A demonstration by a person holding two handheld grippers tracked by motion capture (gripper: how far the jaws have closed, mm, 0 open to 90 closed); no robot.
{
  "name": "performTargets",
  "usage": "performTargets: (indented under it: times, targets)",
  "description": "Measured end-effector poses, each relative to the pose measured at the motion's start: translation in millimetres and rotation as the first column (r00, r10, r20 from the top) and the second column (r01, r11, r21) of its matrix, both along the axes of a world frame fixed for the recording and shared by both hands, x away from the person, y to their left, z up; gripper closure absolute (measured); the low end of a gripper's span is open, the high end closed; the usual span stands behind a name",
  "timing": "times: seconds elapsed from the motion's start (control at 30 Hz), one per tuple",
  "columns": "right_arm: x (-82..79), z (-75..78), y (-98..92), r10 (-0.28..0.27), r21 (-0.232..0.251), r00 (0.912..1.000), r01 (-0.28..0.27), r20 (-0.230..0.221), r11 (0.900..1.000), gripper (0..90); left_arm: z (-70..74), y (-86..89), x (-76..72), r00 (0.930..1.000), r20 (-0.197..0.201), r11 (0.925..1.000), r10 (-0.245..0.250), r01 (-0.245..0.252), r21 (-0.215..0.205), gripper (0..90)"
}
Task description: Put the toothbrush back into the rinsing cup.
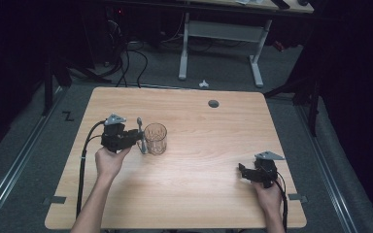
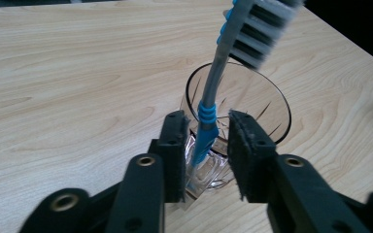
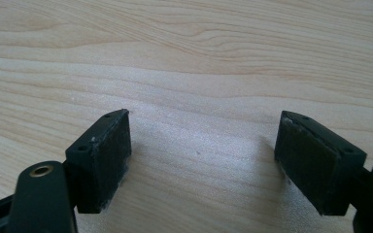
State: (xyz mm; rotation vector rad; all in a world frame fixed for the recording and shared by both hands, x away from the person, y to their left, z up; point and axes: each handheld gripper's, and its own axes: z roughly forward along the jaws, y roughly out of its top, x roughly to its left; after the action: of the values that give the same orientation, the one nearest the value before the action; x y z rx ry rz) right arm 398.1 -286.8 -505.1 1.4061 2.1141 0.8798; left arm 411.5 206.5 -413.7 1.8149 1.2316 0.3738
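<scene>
Nearest, the right gripper (image 1: 245,173) rests on the table (image 1: 199,160) at near right, jaws spread wide on bare wood. Farther left, the left gripper (image 2: 205,133) stands partly open; a blue-grey toothbrush (image 2: 209,121) stands between its pads, seemingly released. The toothbrush leans in a clear glass (image 2: 272,104) just beyond. A grommet hole (image 1: 213,103) lies far off.

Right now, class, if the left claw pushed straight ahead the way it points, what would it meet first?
The left claw would most likely meet the blue-and-grey toothbrush handle standing between its open jaws, then the glass tumbler just behind it. Depth between the two is hard to judge.
</scene>
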Motion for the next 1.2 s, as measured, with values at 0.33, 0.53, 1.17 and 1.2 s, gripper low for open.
performTargets:
  times: [0.33,0.53,1.17,1.2]
  targets:
    - [0.0,0.0,0.0,0.000,0.000,1.0000,0.000,0.000,1.000,21.2,1.9,1.8,-5.1,0.9998,0.015,0.9994,0.016,-0.017,0.030,57.3]
    - [0.0,0.0,0.0,0.000,0.000,1.0000,0.000,0.000,1.000,21.2,4.7,2.5,-9.6,0.9994,0.029,0.9981,0.019,-0.021,0.059,54.8]
    - [0.0,0.0,0.0,0.000,0.000,1.0000,0.000,0.000,1.000,21.2,12.1,10.2,-22.3,0.9979,0.058,0.9957,0.028,-0.033,0.087,53.1]
    - [0.0,0.0,0.0,0.000,0.000,1.0000,0.000,0.000,1.000,21.2,12.1,10.6,-22.8,0.9977,0.059,0.9959,0.033,-0.037,0.082,53.1]
